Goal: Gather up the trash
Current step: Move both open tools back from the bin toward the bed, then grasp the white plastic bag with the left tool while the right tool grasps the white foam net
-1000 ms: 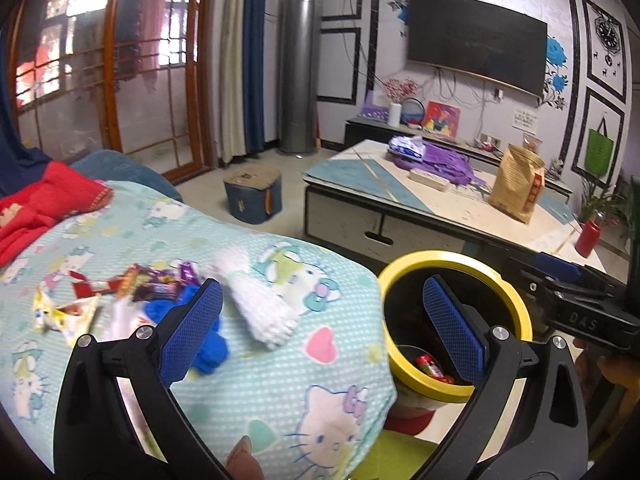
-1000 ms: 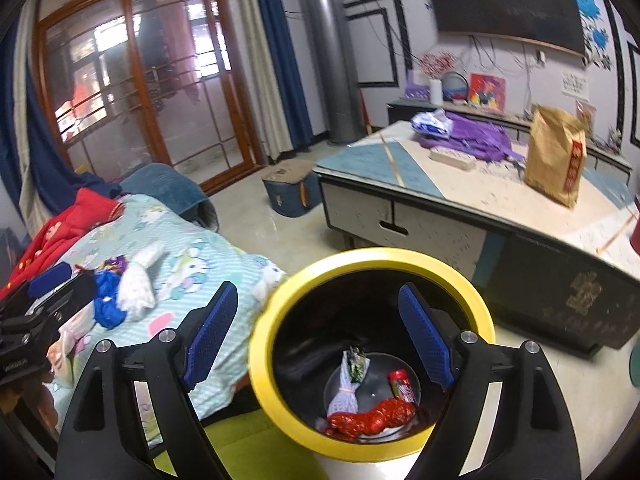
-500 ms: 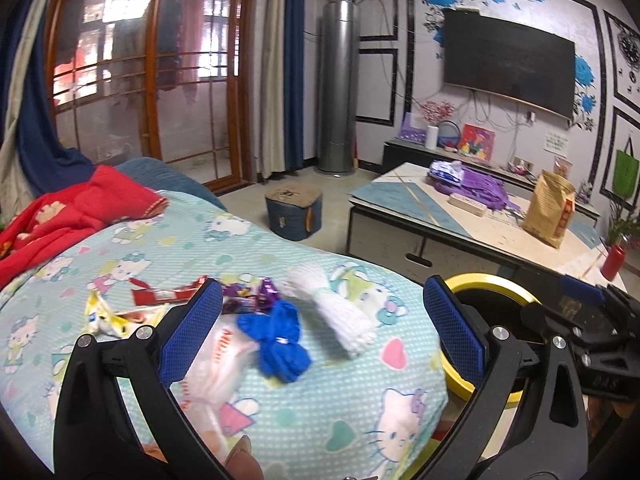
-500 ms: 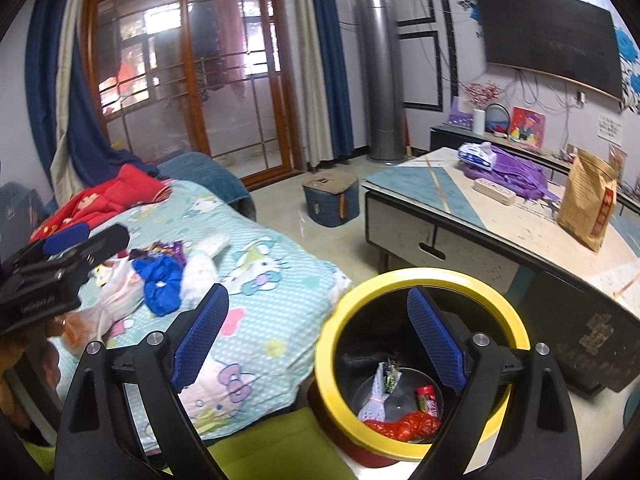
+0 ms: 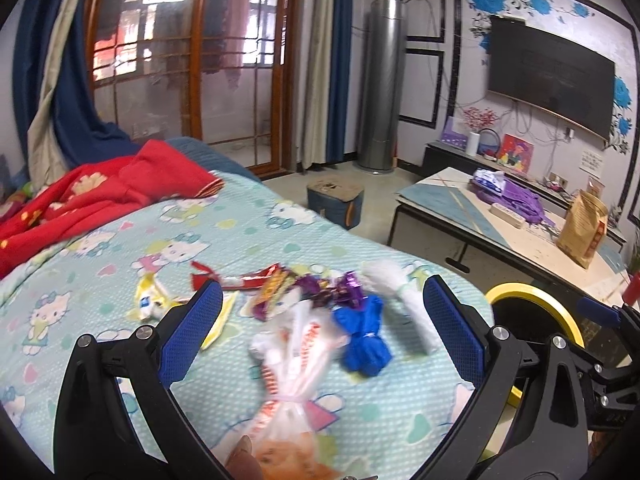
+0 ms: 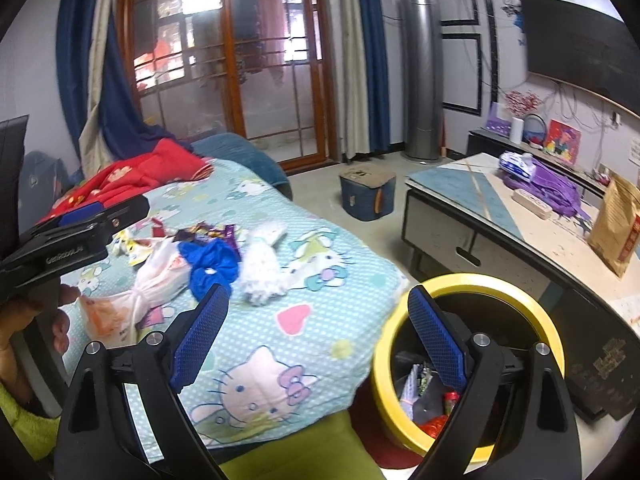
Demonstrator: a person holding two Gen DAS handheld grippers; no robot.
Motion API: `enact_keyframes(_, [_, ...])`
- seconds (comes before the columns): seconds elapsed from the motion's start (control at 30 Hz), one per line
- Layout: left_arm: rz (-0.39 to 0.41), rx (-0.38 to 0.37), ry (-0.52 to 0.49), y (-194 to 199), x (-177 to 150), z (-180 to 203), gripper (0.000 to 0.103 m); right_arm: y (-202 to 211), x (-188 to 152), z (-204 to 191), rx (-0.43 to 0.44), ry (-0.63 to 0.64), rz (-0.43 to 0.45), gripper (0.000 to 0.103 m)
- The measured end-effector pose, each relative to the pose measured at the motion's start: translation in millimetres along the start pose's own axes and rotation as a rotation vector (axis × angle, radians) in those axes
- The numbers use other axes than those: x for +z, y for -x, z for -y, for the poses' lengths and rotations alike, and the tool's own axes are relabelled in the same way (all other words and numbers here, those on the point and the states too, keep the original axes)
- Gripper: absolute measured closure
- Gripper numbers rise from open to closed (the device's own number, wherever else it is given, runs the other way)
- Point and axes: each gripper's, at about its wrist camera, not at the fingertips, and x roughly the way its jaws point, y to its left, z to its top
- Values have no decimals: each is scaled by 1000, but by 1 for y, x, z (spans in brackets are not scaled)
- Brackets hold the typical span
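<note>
Two grippers in view, both with jaws spread wide and nothing between the pads. Left gripper [image 5: 322,330] hovers over the trash pile on the bedspread [image 5: 120,248]; right gripper [image 6: 318,338] sits above the bedspread's near right corner, its right jaw over the bin [image 6: 476,280].

Trash lies in a cluster near the right edge of the bedspread, short of the near corner. Three knotted bags counted:
- clear plastic bag [image 5: 294,364] with red print, tied at the waist, long axis running from the near edge toward the pile; orange contents at its near end, blurred.
- blue bag [image 5: 366,344], crumpled, just right of the clear one, long axis roughly parallel.
- white bag [image 5: 404,300], elongated, rightmost, long axis running toward the near right corner.

Beyond them, toward the far edge: several wrappers, purple [image 5: 332,292], red [image 5: 240,278], yellow-white [image 5: 150,300]; exact count unclear.

One bin, yellow rim, black inside, on the floor just off the bedspread's right edge; some trash already at its bottom.
</note>
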Motion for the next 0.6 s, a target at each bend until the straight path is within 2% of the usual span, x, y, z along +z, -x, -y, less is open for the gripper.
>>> enact_keyframes(0.33, [-50, 33, 60, 2, -2, -40, 11, -36, 15, -39, 88, 66, -47, 14])
enact_keyframes(0.43, [-92, 16, 72, -3, -7, -49, 11, -53, 19, -46, 102, 68, -74, 14])
enact_keyframes(0.6, [-207, -70, 128, -16, -26, -67, 11, -83, 21, -46, 113, 47, -132, 14])
